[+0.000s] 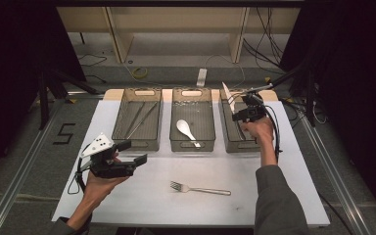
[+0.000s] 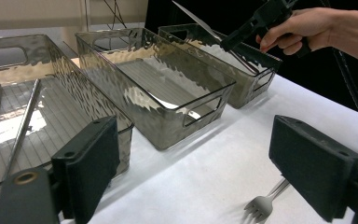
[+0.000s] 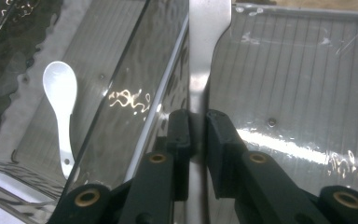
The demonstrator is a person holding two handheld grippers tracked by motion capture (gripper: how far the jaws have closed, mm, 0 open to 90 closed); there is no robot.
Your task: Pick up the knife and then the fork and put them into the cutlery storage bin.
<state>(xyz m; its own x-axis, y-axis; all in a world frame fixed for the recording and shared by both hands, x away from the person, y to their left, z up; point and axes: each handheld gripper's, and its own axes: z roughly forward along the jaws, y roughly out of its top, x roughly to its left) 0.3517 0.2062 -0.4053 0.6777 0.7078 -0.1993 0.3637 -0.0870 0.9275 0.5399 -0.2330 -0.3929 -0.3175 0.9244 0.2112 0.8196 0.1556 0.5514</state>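
My right gripper [image 1: 234, 116] is shut on the handle of a metal knife [image 1: 227, 95], whose blade points up and away over the right grey bin [image 1: 235, 147]. In the right gripper view the jaws [image 3: 198, 124] pinch the knife [image 3: 206, 37] above that bin's ribbed floor [image 3: 307, 70]. My left gripper [image 1: 133, 152] hovers open over the table's left front, with nothing between its pads [image 2: 93, 163]. A metal fork [image 1: 200, 189] lies on the white table top, tines to the left. In the left gripper view the fork [image 2: 263, 203] lies near the right pad.
Three grey bins stand in a row at the back. The left bin [image 1: 137, 144] holds long metal chopsticks [image 1: 139, 117]. The middle bin [image 1: 191, 145] holds a white spoon [image 1: 186, 129]. The white table top [image 1: 147, 196] ends at dark floor on all sides.
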